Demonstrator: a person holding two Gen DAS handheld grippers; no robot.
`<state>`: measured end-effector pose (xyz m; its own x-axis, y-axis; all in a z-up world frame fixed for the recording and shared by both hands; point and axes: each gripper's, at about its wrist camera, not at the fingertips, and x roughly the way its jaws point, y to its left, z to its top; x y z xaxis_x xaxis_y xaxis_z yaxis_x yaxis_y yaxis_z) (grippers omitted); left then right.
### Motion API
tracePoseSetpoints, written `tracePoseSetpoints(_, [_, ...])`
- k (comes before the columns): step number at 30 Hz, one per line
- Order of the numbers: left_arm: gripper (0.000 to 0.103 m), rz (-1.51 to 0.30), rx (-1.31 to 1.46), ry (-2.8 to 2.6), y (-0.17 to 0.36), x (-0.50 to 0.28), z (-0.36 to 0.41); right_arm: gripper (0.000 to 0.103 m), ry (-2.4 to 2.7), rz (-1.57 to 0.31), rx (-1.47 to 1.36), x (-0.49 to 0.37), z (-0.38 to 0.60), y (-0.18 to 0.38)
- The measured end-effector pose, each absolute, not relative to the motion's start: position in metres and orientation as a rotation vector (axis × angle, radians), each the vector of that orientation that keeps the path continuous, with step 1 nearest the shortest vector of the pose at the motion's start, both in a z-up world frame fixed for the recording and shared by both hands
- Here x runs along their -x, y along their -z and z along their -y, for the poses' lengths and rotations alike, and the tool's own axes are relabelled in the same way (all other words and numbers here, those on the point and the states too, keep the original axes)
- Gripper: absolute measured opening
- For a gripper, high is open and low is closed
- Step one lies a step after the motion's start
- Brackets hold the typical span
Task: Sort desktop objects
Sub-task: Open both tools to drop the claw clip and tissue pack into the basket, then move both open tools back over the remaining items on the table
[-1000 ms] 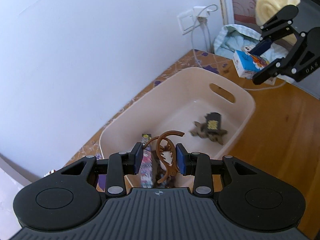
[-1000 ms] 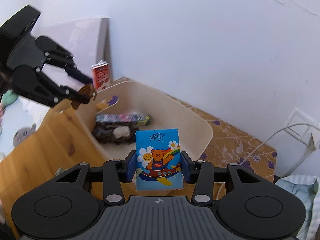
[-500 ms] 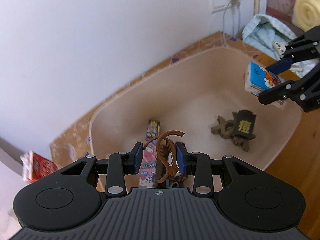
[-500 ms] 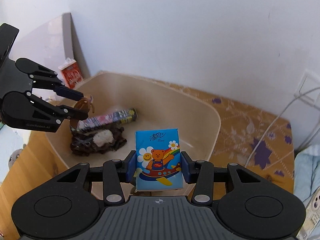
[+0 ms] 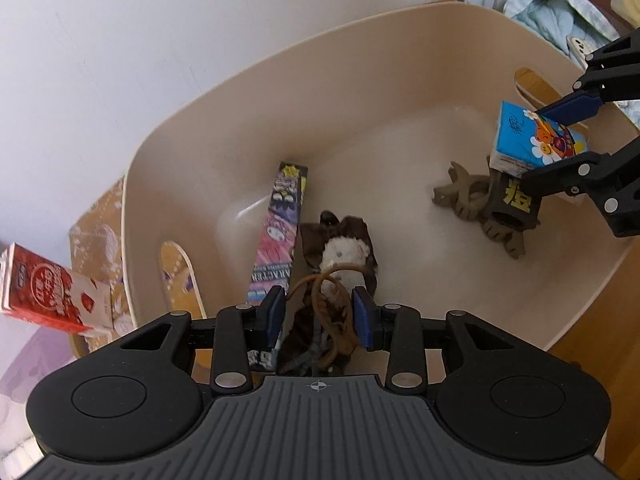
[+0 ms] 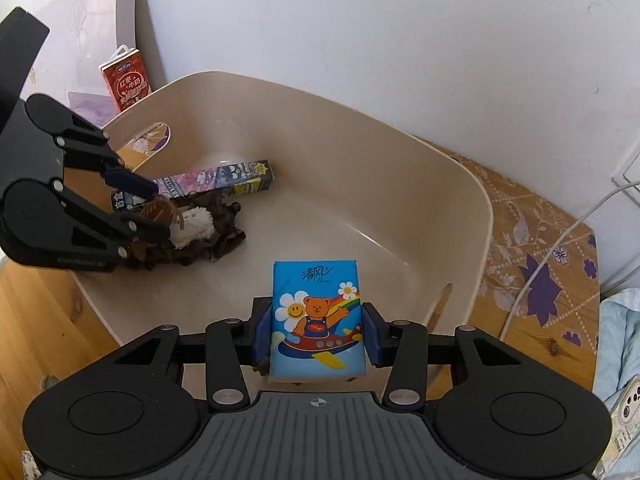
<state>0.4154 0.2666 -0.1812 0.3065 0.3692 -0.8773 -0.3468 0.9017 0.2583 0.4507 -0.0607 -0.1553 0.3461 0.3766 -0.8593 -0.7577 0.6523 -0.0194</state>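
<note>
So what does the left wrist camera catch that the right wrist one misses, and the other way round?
Only the left wrist view shows the olive hair claw and the black tube with a yellow character on the bin floor. Only the right wrist view shows the bear picture on the tissue pack, the white cable and the phone. Both show the beige bin, the long patterned box, the dark fluffy item, the red carton, the left gripper on a brown hair claw, and the right gripper.

Bin middle: I see bare floor (image 6: 320,216).
Left end: long box (image 5: 280,232), plush (image 5: 340,248).
Right end: claw clips (image 5: 476,200).
</note>
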Motion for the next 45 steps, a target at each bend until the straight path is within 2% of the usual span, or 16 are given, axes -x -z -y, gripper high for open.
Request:
tracePoseSetpoints(1, [0.045, -1.160, -0.015, -0.476, 0.181, -0.414, -0.267, 0.054, -0.764, -0.958, 0.463, -0.450, 0.060, 0.155])
tracePoseSetpoints(2, [0.057, -1.152, -0.014, -0.482, 0.180, -0.413, -0.267, 0.056, -0.766, -0.956, 0.462, -0.449, 0.060, 0.155])
tracePoseSetpoints(4, [0.069, -1.127, -0.029, -0.497, 0.175, -0.411, -0.268, 0.063, -0.770, -0.960, 0.453, -0.447, 0.061, 0.154])
tracePoseSetpoints(5, [0.070, -1.115, -0.035, -0.494, 0.173, -0.409, -0.268, 0.065, -0.770, -0.962, 0.449, -0.445, 0.061, 0.153])
tracePoseSetpoints(7, [0.070, -1.110, -0.037, -0.482, 0.170, -0.406, -0.267, 0.078, -0.767, -0.951, 0.441, -0.442, 0.063, 0.150])
tracePoseSetpoints(9, [0.070, -1.104, -0.044, -0.488, 0.167, -0.403, -0.266, 0.082, -0.771, -0.935, 0.417, -0.438, 0.067, 0.144])
tracePoseSetpoints(12, [0.070, -1.091, -0.046, -0.491, 0.161, -0.399, -0.265, 0.101, -0.780, -0.907, 0.366, -0.433, 0.073, 0.133])
tracePoseSetpoints(13, [0.070, -1.089, -0.044, -0.491, 0.158, -0.397, -0.265, 0.103, -0.784, -0.896, 0.350, -0.432, 0.075, 0.130])
tracePoseSetpoints(30, [0.071, -1.002, -0.045, -0.479, 0.112, -0.346, -0.237, 0.103, -0.806, -0.879, 0.209, -0.393, 0.092, 0.105])
tracePoseSetpoints(45, [0.071, -1.043, -0.012, -0.475, 0.114, -0.286, -0.192, 0.103, -0.851, -0.936, 0.199, -0.328, 0.110, 0.115])
